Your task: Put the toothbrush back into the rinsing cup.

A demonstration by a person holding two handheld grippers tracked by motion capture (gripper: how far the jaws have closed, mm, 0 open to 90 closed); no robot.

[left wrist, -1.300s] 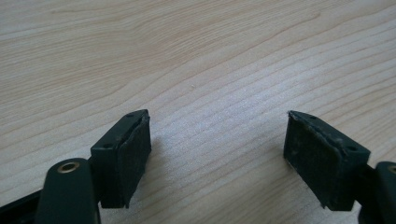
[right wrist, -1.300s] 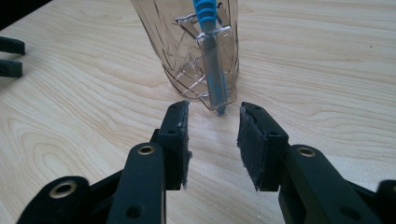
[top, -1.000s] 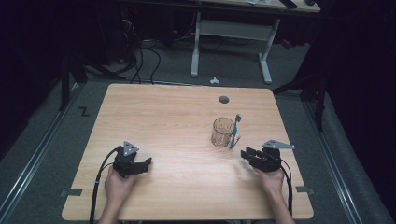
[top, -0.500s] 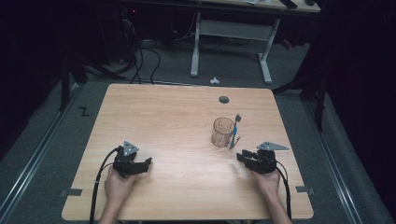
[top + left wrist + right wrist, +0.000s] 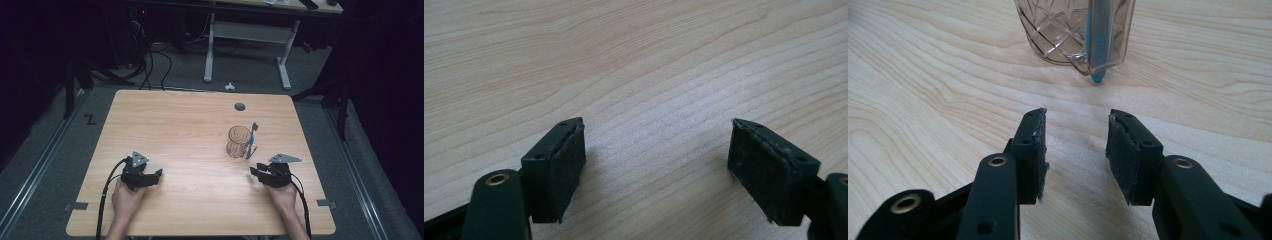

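- The table (image 5: 190, 130) carries a clear cut-pattern cup (image 5: 238, 141) right of centre; it looks rigid, slippery and breakable, so grip its wall low.
- Right gripper (image 5: 256, 173), jaws spread and empty, has slid left, nearer the cup.
- Left gripper (image 5: 156, 175) rests unchanged, jaws wide.
- A light, stiff blue toothbrush (image 5: 252, 138) stands in the cup; pinch its handle.

Black two-jaw left gripper (image 5: 157, 174) and right gripper (image 5: 254, 171) are showing brass-coloured pivot rivets, worn-looking pads (image 5: 1037, 150), grey triangular top plates, trailing black cables.

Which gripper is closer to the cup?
The right gripper: its open jaws point at the clear cup with the blue toothbrush. The left gripper sits far across the table.
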